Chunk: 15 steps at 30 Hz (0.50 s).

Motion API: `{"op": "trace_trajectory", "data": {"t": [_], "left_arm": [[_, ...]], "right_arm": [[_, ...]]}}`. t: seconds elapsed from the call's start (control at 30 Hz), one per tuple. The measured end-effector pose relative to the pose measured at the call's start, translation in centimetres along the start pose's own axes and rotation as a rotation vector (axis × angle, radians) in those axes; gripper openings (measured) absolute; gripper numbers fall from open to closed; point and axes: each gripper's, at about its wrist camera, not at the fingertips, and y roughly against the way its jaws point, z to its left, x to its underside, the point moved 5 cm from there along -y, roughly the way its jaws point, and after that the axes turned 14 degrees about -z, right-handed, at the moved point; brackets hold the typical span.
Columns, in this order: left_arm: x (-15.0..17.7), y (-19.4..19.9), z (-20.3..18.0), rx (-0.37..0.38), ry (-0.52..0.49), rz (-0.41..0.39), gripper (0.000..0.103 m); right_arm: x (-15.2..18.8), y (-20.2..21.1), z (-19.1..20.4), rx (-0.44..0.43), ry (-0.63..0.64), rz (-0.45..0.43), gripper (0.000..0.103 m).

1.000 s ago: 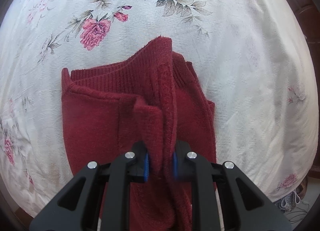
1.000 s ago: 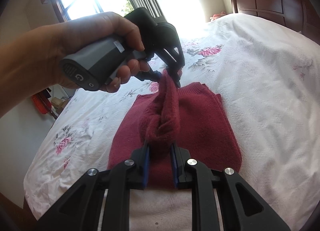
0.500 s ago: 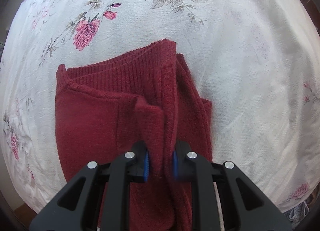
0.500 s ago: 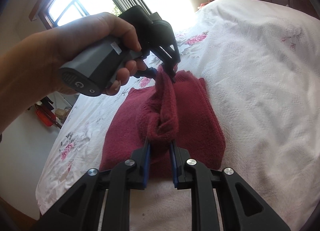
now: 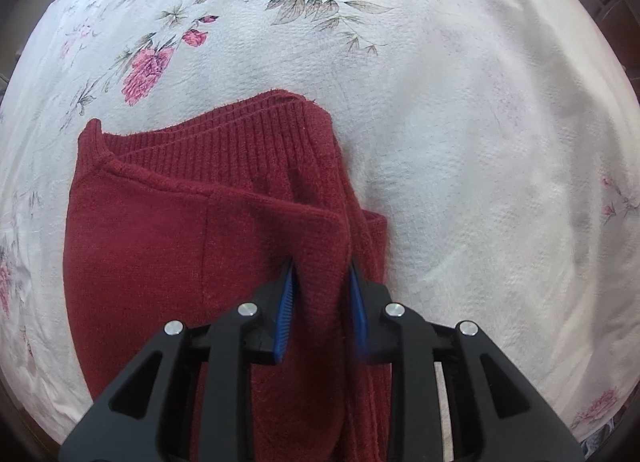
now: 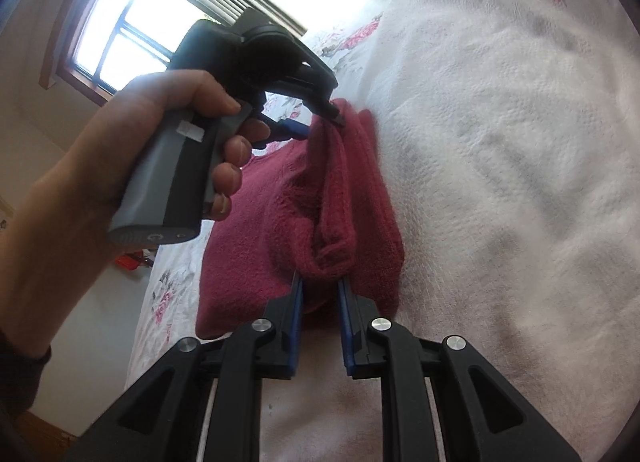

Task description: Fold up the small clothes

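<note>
Since the earlier frames both grippers are spreading their fingers: the raised fold of the dark red knit sweater [image 5: 224, 246] is sagging wider between the left gripper [image 5: 320, 294], whose blue pads are now only loosely flanking the fabric rather than pinching it, and the rolled edge is slipping out just ahead of the right gripper [image 6: 320, 302], whose fingers are standing apart with nothing between them. Judging by the layers, the sweater is already lying doubled over on the floral bedspread [image 5: 480, 142], so this fold is finishing, with flattening and perhaps one more fold remaining.
</note>
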Motion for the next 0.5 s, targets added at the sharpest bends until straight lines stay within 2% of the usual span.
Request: {"op": "trace_trajectory", "data": {"t": [0.07,0.13,0.17,0.2,0.27,0.3,0.33,0.4,0.47,0.5], "left_arm": [[0.1,0.0,0.2,0.031,0.017,-0.024,0.026],[0.1,0.0,0.4,0.052,0.025,-0.040,0.026],[0.2,0.0,0.5,0.061,0.029,-0.042,0.026],[0.2,-0.1,0.6,0.071,0.035,-0.038,0.026],[0.0,0.0,0.8,0.112,0.067,-0.040,0.030],[-0.2,0.1,0.9,0.148,0.086,-0.039,0.039],[-0.5,0.6,1.1,0.171,0.099,-0.052,0.043],[-1.4,1.7,1.6,0.196,0.099,-0.094,0.043],[-2.4,3.4,2.5,0.213,0.118,-0.140,0.045],[-3.1,4.2,3.1,0.218,0.126,-0.164,0.046]], "right_arm": [[-0.3,-0.3,-0.7,-0.052,-0.057,0.038,0.016],[-0.8,-0.7,-1.0,-0.128,-0.119,0.090,0.022],[-1.2,-1.0,-1.2,-0.154,-0.154,0.112,0.034],[-1.6,-1.2,-1.2,-0.174,-0.173,0.126,0.059],[-2.7,-1.7,-0.5,-0.189,-0.152,0.138,0.070],[-3.1,-2.2,-0.1,-0.205,-0.146,0.159,0.075],[-3.3,-3.0,0.0,-0.215,-0.156,0.192,0.077],[-3.7,-4.5,0.2,-0.238,-0.166,0.259,0.087],[-3.9,-5.5,1.1,-0.256,-0.131,0.311,0.086],[-3.9,-6.0,1.3,-0.218,-0.095,0.336,0.082]]}}
